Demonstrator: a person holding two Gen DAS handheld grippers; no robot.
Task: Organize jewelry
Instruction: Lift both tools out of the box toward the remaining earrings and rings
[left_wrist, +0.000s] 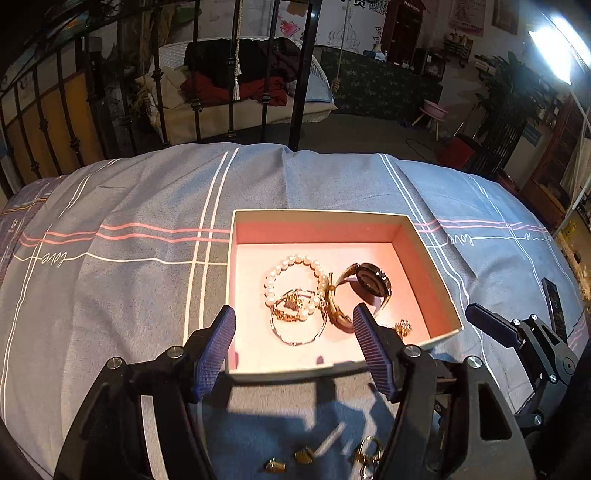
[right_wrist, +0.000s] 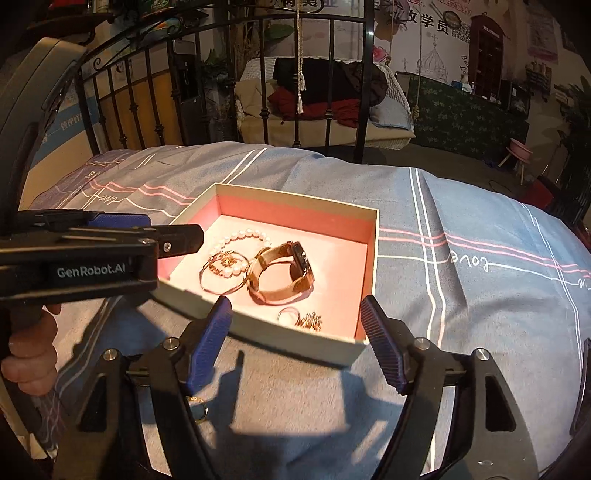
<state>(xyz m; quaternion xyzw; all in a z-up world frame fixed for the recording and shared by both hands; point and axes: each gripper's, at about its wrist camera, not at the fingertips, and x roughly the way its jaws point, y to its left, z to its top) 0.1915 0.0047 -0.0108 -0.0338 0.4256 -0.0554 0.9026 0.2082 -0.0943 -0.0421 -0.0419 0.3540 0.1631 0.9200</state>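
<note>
— Jewelry: where is it seen?
— A pearl bracelet (left_wrist: 293, 280), watch (left_wrist: 369, 284) and bangle (left_wrist: 299, 325) are laid in the pink box (left_wrist: 317, 230).
— And both grippers?
— The left gripper (left_wrist: 295, 350) and right gripper (right_wrist: 297, 341) are held empty, jaws apart.

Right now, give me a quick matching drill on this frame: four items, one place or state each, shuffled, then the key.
Items:
1. pearl bracelet
2. watch
3. small gold pieces
4. left tool

Places/states:
A. on the bedspread, outside the box, on its near side
B. open, holding nothing
C. in the box, right of the pearls, gold band
D. in the box, overlapping a thin gold bangle

Pairs: 1-D, 2-C, 3-A, 4-B

The box is pink inside and sits on the blue bedspread.
</note>
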